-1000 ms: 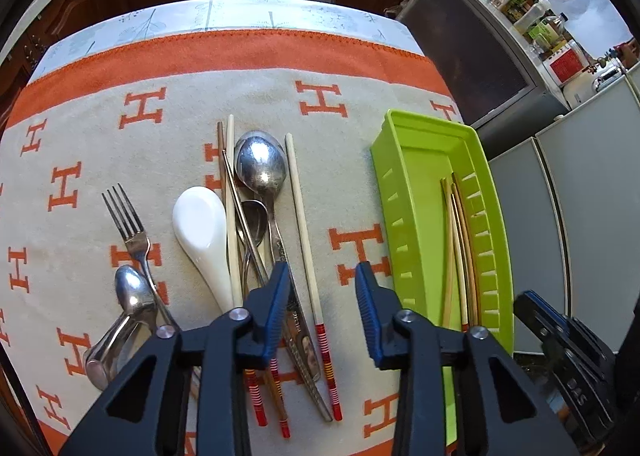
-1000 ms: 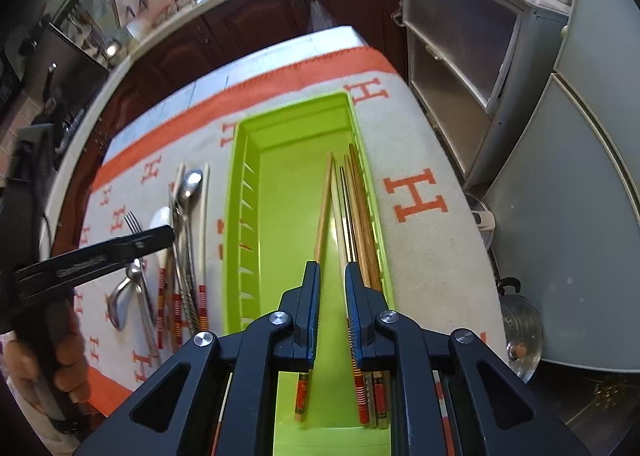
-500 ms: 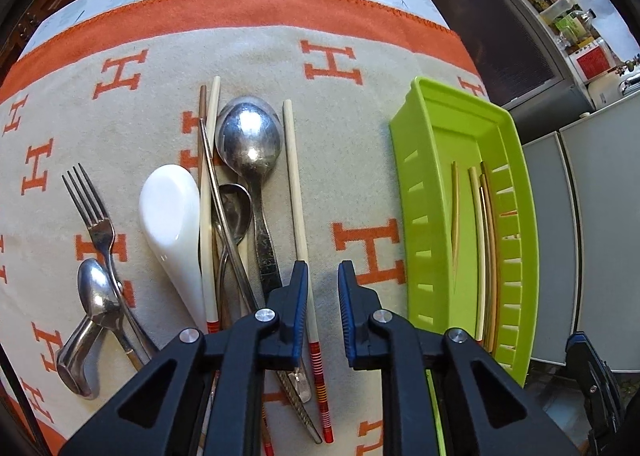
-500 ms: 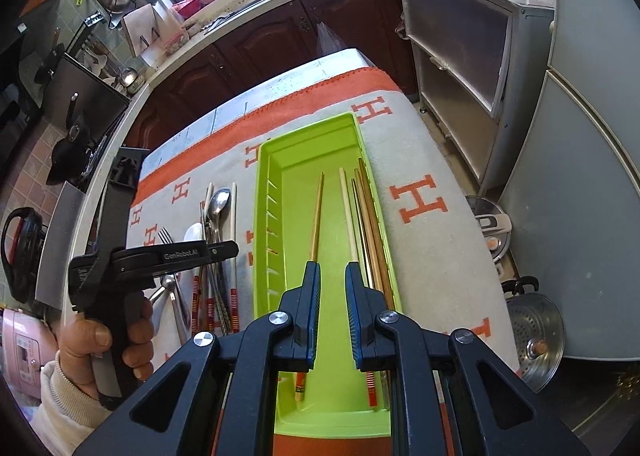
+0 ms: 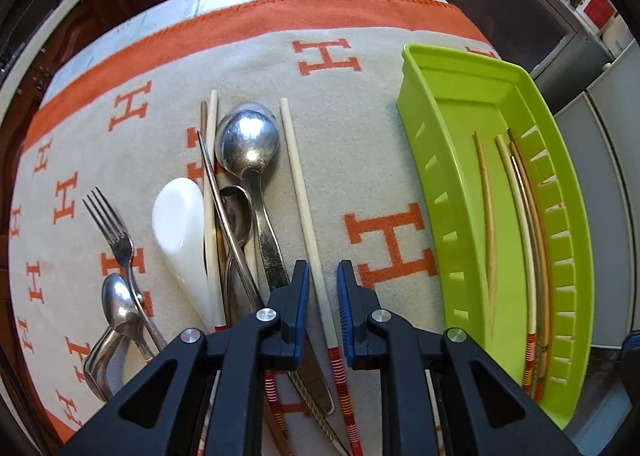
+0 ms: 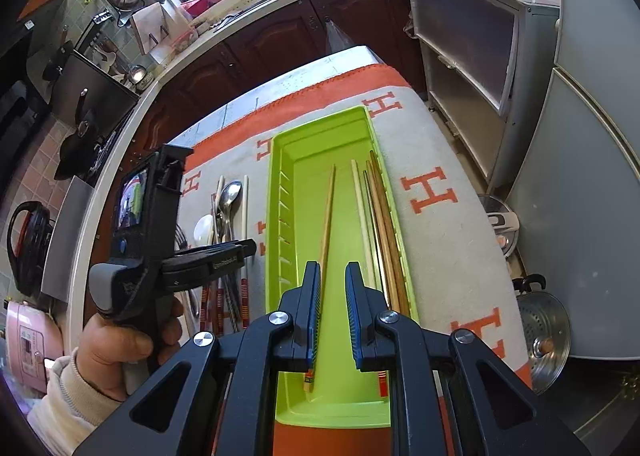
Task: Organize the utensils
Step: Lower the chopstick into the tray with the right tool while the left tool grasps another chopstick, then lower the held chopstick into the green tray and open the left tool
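Orange-and-beige cloth (image 5: pixel 360 123) with the big H pattern covers your whole table, and everything sits on it. Biggest thing on top is the lime green tray (image 5: pixel 448 103), off at about 3 o'clock in your left wrist view and dead centre in the right one (image 6: pixel 288 215). Inside it you've got one chopstick lying alone toward the middle and a bunch of others (image 6: pixel 380 223) bundled along the right wall, all running lengthwise with their striped ends toward you.

Over at 9 o'clock from the tray is the loose pile: a large steel spoon (image 5: pixel 248 139), a white ceramic spoon (image 5: pixel 176 223) just beside it, a fork (image 5: pixel 110 228) further left with a small spoon (image 5: pixel 118 302) at its handle, plus a few more chopsticks and a smaller spoon tangled under the big one.

Your left gripper (image 5: pixel 322 298) points almost straight down over the pile's right edge, and a single pale chopstick (image 5: pixel 298 183) with a red-striped end runs right between its fingers. The jaws are closing on it, with a thin gap showing on either side of the stick, so no actual pinch that I can see.

Your right gripper (image 6: pixel 333 296) hangs above the near end of the tray, fingers squeezed nearly together with nothing in them. Your left hand (image 6: pixel 120 340) shows in that view at 8 o'clock.
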